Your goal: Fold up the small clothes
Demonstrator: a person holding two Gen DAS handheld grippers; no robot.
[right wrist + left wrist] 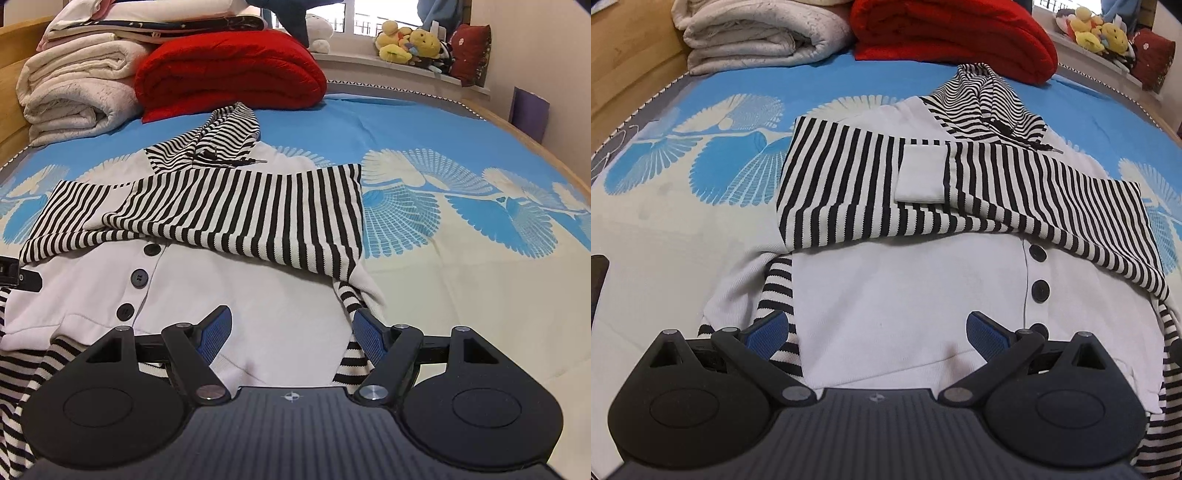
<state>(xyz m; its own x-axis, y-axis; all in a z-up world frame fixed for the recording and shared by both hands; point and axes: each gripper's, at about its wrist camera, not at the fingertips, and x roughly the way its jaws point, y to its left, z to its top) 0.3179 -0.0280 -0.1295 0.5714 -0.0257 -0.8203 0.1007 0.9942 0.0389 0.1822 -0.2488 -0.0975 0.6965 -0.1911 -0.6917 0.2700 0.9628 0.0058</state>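
Knitwear lies ahead of both pairs of fingers: a white cardigan with black-and-white striped sleeves and hood (905, 280) (207, 295), spread on the bed's blue sheet with its pale feather print (713, 166) (461, 206). Both striped sleeves are folded across its chest, the hood beyond them. The left gripper (877, 334) has its blue-padded fingers (984, 338) spread wide over the white lower body near the hem, gripping nothing; black buttons (1039, 290) sit just inside its right finger. The right gripper (291, 328) is likewise wide apart above the hem, its right finger at the striped edge. Far beyond the fingers rest a folded red blanket (953, 33) (229, 70) and folded cream blankets (757, 35) (70, 92).
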